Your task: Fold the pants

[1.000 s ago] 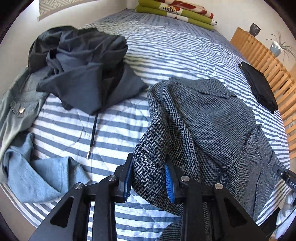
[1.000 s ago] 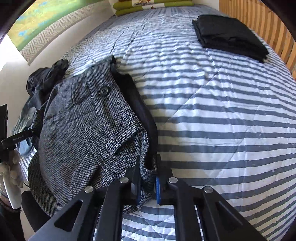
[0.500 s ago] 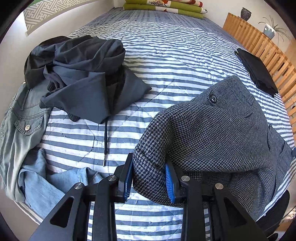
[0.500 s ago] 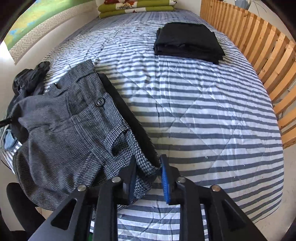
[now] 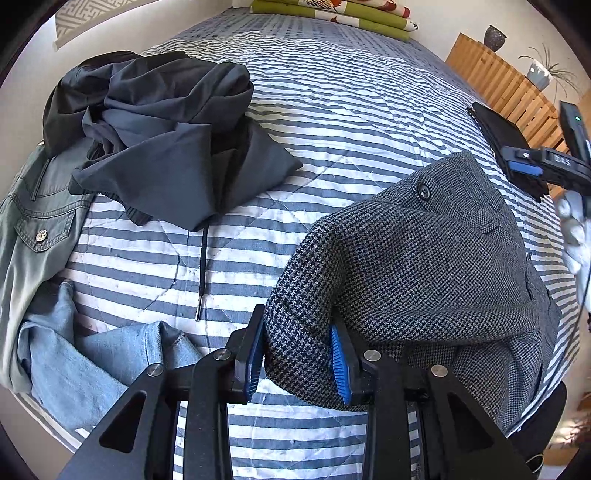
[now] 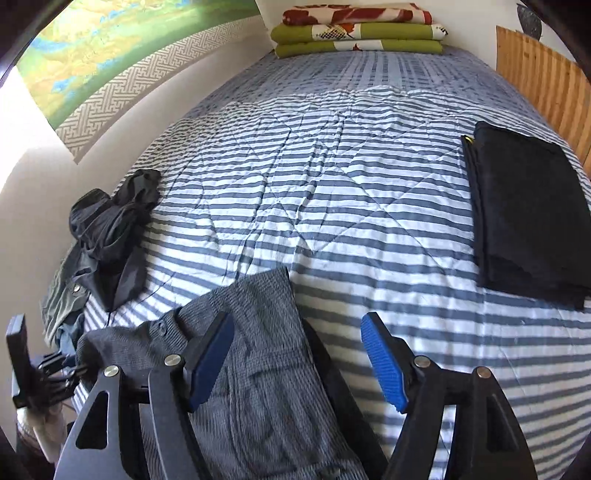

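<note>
Nearest in the left wrist view, the left gripper (image 5: 297, 349) has its blue-padded fingers (image 5: 339, 363) pinching a thick bunched fold of the grey houndstooth pants (image 5: 417, 258), which drape over the near edge of the striped bed (image 5: 351, 122). A dark button shows on the waistband toward the far side of the bundle. Over in the right wrist view, the right gripper (image 6: 297, 363) has just been opening: its fingers (image 6: 384, 363) are spread wide, nothing pressed between them, the houndstooth pants (image 6: 255, 354) lying on the bed below and to the left of the gap. Left of the pants, at the near edge, there is pale blue denim (image 5: 85, 365), with a grey-green snap-button garment (image 5: 33, 229) beside it. A little farther, a crumpled dark grey hoodie (image 5: 162, 122) trails its drawstring (image 5: 202, 275) across the stripes. On the right, a neatly folded black garment (image 6: 528, 214) lies flat near the wooden slatted rail (image 6: 539, 81). Farthest off, at the head of the bed, sits a stack of green and red patterned blankets (image 6: 358, 29).
</note>
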Action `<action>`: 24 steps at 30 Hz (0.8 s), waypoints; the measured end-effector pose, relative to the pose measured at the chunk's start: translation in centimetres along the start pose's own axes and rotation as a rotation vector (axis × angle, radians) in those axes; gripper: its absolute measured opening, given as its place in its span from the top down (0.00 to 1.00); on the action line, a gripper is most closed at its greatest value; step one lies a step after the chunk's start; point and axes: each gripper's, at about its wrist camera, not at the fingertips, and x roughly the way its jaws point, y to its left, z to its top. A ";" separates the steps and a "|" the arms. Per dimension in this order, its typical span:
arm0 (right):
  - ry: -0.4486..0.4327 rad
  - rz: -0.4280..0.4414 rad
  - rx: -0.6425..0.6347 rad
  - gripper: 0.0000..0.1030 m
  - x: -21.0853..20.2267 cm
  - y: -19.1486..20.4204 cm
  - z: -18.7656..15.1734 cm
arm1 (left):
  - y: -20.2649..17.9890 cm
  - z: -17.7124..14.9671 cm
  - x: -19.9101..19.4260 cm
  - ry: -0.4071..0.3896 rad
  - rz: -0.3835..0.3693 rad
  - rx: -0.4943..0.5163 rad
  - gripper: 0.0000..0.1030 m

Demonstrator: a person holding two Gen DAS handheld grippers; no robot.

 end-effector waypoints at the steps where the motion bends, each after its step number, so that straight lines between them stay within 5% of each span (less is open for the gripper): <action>1: 0.023 0.003 -0.006 0.34 1.7 0.3 0.9 | 0.0 0.0 0.0 0.001 -0.001 0.002 0.67; 8: 0.154 0.061 0.028 0.36 8.4 0.0 1.3 | 0.0 0.2 0.5 0.006 -0.004 0.009 0.67; 9: 0.152 0.088 0.036 0.44 8.5 0.0 1.1 | 0.0 0.2 0.4 0.003 -0.007 0.008 0.67; 12: 0.137 0.124 0.053 0.92 8.1 0.4 0.9 | 0.1 0.2 -0.6 -0.017 -0.018 -0.003 0.67; 19: -0.102 0.062 0.022 0.97 -0.5 1.9 1.3 | -0.6 0.7 -7.1 -0.103 -0.079 0.038 0.67; 24: -0.298 0.054 0.045 0.98 -8.8 1.2 2.5 | -1.8 4.2 -11.9 -0.203 -0.065 0.120 0.67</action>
